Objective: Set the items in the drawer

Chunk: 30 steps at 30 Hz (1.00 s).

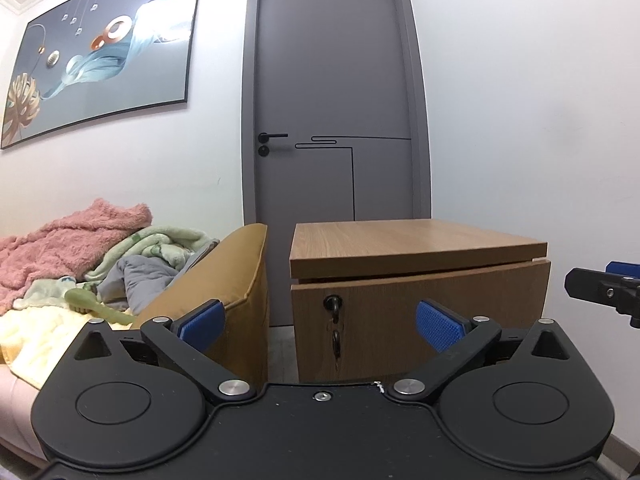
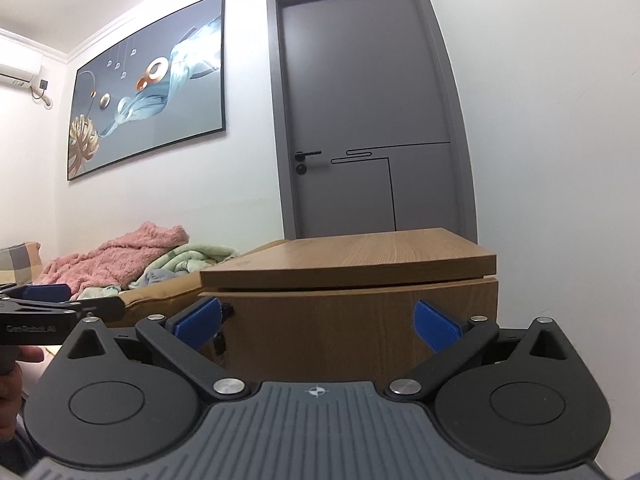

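Bedroom, closed wood-grain drawer (image 1: 416,312) with key in lock (image 1: 333,304); both tools (image 1: 320,322) (image 2: 318,326) spread apart, empty.

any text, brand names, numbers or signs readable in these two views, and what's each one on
"GenRobot.AI": pale lettering on the black side of the left tool, seen at the left edge of the right wrist view; the last characters are soft, so that reading is a best guess.
No other text: the wall picture, the grey door, the wooden drawer cabinet and the right tool show none that can be read.
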### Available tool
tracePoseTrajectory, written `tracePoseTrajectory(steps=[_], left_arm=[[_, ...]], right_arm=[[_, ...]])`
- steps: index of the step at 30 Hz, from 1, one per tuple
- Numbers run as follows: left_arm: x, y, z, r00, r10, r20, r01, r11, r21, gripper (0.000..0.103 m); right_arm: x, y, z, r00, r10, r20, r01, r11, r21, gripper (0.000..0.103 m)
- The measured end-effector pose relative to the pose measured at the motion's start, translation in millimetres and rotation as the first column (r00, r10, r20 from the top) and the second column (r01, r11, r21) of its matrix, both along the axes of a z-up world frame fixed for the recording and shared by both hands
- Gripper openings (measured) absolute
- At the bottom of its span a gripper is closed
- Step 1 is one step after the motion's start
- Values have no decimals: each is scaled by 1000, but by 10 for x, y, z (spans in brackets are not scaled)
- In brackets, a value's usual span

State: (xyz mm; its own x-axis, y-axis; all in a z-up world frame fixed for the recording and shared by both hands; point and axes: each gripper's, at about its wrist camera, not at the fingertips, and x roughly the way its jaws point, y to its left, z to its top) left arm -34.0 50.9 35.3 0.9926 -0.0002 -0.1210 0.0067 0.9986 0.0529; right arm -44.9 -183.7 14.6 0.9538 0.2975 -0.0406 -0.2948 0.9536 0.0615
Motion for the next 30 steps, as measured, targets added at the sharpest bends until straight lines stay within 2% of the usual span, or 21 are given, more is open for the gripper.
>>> tracePoseTrajectory(steps=[6,14,30], left_arm=[[-142,-48,-37,999,-19,32,18,1000,19,101],[-140,-85,-48,997,-61,50,59,998,34,101],[-132,-116,-52,998,-46,44,45,998,34,102]], right_arm=[[-154,45,-29,998,-25,50,26,1000,-17,103],[-51,87,-52,998,-55,26,55,998,-3,103],[-58,151,-73,997,-74,12,74,997,-13,103]])
